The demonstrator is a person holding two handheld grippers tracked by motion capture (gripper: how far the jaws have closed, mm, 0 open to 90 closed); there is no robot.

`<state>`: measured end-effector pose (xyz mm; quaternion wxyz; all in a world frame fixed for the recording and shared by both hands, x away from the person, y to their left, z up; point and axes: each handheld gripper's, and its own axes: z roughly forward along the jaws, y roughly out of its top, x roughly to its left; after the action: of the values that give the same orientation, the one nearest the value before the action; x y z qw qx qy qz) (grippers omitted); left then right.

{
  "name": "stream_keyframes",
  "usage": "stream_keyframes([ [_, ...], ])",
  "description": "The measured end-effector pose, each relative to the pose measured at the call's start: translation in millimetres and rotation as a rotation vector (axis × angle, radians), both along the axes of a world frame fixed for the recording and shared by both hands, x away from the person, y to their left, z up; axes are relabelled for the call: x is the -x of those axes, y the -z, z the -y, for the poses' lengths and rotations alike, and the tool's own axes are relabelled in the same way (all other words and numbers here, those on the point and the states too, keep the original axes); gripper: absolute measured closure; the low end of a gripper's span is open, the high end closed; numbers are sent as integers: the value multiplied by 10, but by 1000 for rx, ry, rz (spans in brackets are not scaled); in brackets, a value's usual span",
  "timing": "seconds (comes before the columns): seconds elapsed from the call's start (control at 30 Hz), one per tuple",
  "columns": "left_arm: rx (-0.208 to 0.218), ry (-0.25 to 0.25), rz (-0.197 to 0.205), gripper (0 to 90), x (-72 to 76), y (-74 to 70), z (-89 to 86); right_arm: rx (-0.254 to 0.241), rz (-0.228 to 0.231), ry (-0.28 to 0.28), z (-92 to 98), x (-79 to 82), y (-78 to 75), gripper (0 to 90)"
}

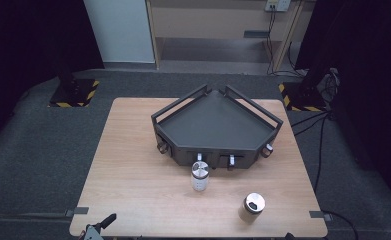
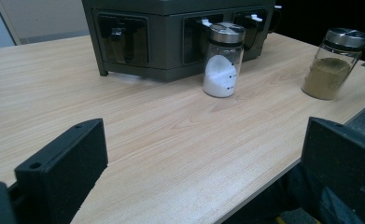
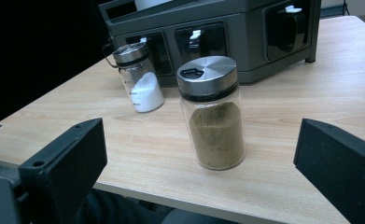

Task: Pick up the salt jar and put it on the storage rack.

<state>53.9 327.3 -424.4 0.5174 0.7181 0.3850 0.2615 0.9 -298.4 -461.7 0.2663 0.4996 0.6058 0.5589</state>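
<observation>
A glass shaker of white powder (image 1: 200,176) with a metal lid stands just in front of the dark corner rack (image 1: 217,122). A second shaker holding brown spice (image 1: 252,207) stands nearer the table's front right. My left gripper (image 2: 203,172) hovers at the front left edge of the table (image 1: 100,226), open and holding nothing; both shakers are well ahead of it, the white one (image 2: 223,60) and the brown one (image 2: 334,63). My right gripper (image 3: 201,140) is open too, with the brown shaker (image 3: 213,116) a short way ahead, in line with the gap between its jaws and untouched.
The rack's front wall (image 2: 171,32) has slots holding small handled tools. The wooden table (image 1: 133,170) has bare room left of the shakers. Dark carpet surrounds the table, with cables at the right (image 1: 323,135) and stand bases with striped markings behind.
</observation>
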Motion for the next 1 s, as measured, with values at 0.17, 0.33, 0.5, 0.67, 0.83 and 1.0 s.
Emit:
stream_keyframes([
  [0.17, -1, -1, 1, 0, 0, 1, 0, 2, 0, -1, 0, 0, -4, 26],
  [0.33, 0, 2, -2, 0, -5, -1, -4, 2, 1, 0, 2, 1, -3, 26],
  [0.5, 13, 13, -16, 0, -20, -15, -44, 1, 0, -1, 4, 4, -5, 26],
  [0.67, 20, 31, -14, 0, -29, -15, -90, 2, 3, -3, 3, 7, -4, 26],
  [0.83, 23, 62, -17, 0, -77, -24, -116, -3, 2, -4, 4, 3, -7, 26],
  [1.0, 21, 81, 27, 0, -157, -36, -63, -5, 7, -14, -20, -3, -19, 23],
])
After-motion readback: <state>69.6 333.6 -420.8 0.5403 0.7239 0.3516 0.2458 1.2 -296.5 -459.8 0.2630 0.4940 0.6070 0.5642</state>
